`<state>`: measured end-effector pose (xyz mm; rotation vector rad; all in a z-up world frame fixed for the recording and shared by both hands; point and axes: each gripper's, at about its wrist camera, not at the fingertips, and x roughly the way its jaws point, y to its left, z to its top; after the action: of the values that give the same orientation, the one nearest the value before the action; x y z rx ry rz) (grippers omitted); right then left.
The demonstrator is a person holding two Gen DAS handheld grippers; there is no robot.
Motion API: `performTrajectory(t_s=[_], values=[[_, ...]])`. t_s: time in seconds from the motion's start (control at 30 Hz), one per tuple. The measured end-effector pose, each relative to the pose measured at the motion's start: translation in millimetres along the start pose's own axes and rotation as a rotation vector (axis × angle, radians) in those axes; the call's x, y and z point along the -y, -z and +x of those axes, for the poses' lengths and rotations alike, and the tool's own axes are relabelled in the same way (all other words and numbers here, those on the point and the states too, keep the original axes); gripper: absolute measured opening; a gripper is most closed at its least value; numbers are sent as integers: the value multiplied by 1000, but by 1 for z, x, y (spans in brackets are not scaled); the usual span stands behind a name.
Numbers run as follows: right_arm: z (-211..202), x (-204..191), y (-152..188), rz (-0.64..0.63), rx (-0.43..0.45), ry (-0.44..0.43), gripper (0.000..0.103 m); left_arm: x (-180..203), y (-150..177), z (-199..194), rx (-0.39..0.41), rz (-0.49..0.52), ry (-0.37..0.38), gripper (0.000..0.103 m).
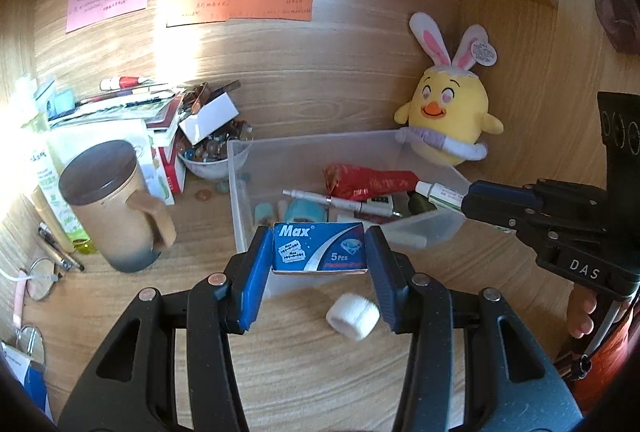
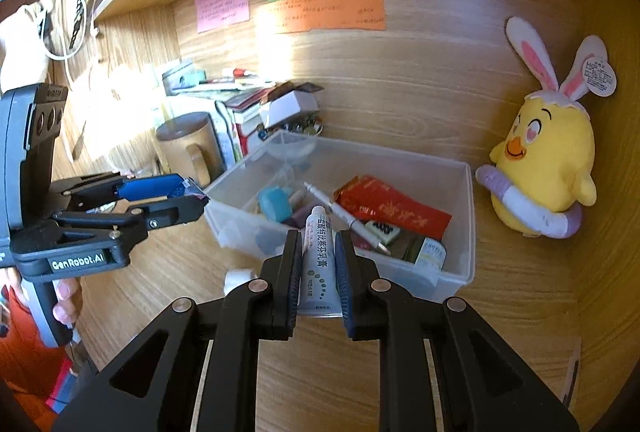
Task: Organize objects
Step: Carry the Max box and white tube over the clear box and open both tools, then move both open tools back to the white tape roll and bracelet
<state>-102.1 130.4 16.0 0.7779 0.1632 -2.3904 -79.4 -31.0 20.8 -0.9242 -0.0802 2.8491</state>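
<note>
My left gripper (image 1: 319, 250) is shut on a blue "Max" razor-blade box (image 1: 320, 247), held above the near edge of a clear plastic bin (image 1: 240, 208). My right gripper (image 2: 318, 260) is shut on a white ointment tube (image 2: 318, 256), held over the bin's near wall (image 2: 460, 272). The bin holds a red packet (image 2: 394, 208), a white pen (image 2: 344, 218), a teal object (image 2: 274, 204) and a small bottle (image 2: 428, 252). In the left wrist view the right gripper (image 1: 464, 202) and its tube (image 1: 438, 193) reach in from the right. A white roll (image 1: 353, 316) lies on the desk before the bin.
A brown lidded mug (image 1: 116, 204) stands left of the bin, with stacked books (image 1: 120, 108) and a bowl of marbles (image 1: 212, 156) behind. A yellow chick plush (image 1: 448, 112) leans in the right corner. Glasses (image 1: 42, 278) and pens (image 1: 60, 250) lie at left. Sticky notes (image 1: 240, 2) hang on the back wall.
</note>
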Motion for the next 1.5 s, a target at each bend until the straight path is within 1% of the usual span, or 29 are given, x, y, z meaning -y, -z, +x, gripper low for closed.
performTrajectory(t_s=[0.2,0.33,0.5,0.67,0.77,0.87,0.93,1.0,1.07,1.23,1.27,1.3,1.33,1.37,1.43,1.5], values=[[11,9,-13,15,16,-8,15,3,-14,19,-14,-12,19,47],[24,17,-17,32,4,2,15,8,-22,37,-31,-5,22,47],[41,30,-17,58,-27,27,15,10,-27,65,-83,-20,40,47],[59,38,-18,62,-54,71,15,9,-27,90,-130,-21,24,47],[70,40,-17,58,-80,91,15,11,-26,93,-122,-4,-2,47],[80,40,-14,48,-108,101,15,11,-26,93,-123,-6,-3,47],[80,40,-14,44,-105,114,15,11,-26,93,-125,-6,-5,49],[80,40,-14,45,-120,105,16,11,-26,92,-128,-10,3,50],[80,40,-12,51,-132,101,23,11,-26,90,-131,-11,10,50],[71,38,-12,49,-124,97,29,11,-23,78,-117,-2,8,50],[69,37,-12,45,-119,95,32,10,-22,74,-112,0,6,51],[65,36,-13,41,-113,97,34,10,-21,71,-108,1,3,54],[62,34,-12,35,-108,98,37,10,-20,67,-103,4,-1,56],[60,33,-12,30,-104,97,41,9,-18,62,-96,6,-8,60],[54,29,-11,22,-97,91,45,7,-14,54,-86,8,-19,65],[50,26,-10,14,-94,87,48,5,-9,45,-80,11,-31,72]])
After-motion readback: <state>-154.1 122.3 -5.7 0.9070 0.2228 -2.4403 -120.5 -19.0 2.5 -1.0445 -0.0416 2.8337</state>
